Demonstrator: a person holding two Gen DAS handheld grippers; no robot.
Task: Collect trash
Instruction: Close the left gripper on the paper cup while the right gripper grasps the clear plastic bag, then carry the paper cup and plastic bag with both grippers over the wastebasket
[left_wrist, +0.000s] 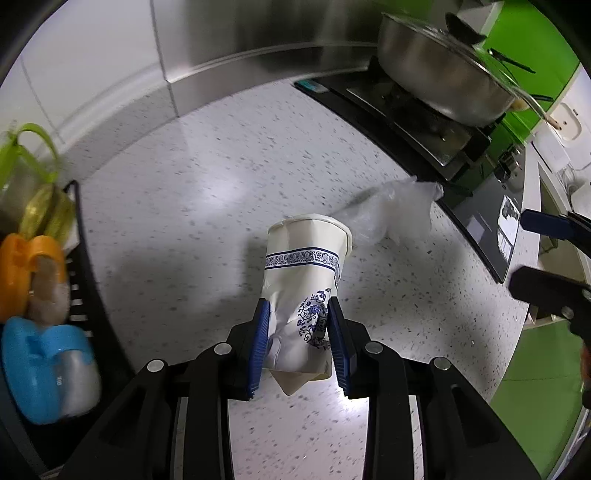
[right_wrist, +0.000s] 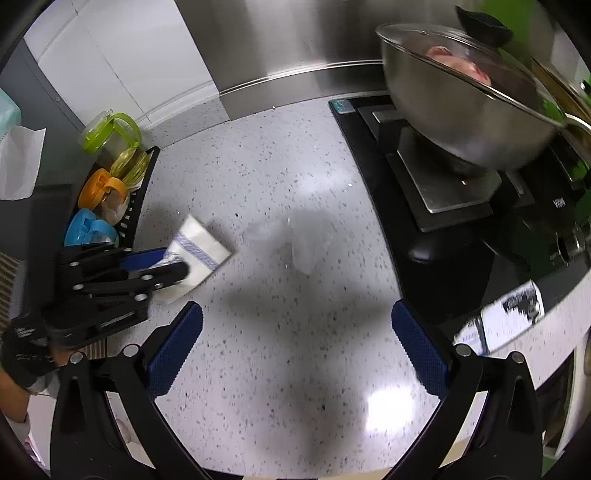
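Over on the left, the left gripper (left_wrist: 298, 343) has its blue-padded jaws clamped on the crumpled base of the white paper cup with blue floral print (left_wrist: 304, 280), rim pointing away over the speckled white desk (left_wrist: 207, 206). The squeeze looks firm; best to lift straight so the creased paper doesn't slip. Moving right, the crinkled clear plastic bag (right_wrist: 295, 240) lies on the desk, and the right gripper (right_wrist: 295, 345) hangs above with jaws wide open, nothing between them; it should drop squarely over that flimsy film.
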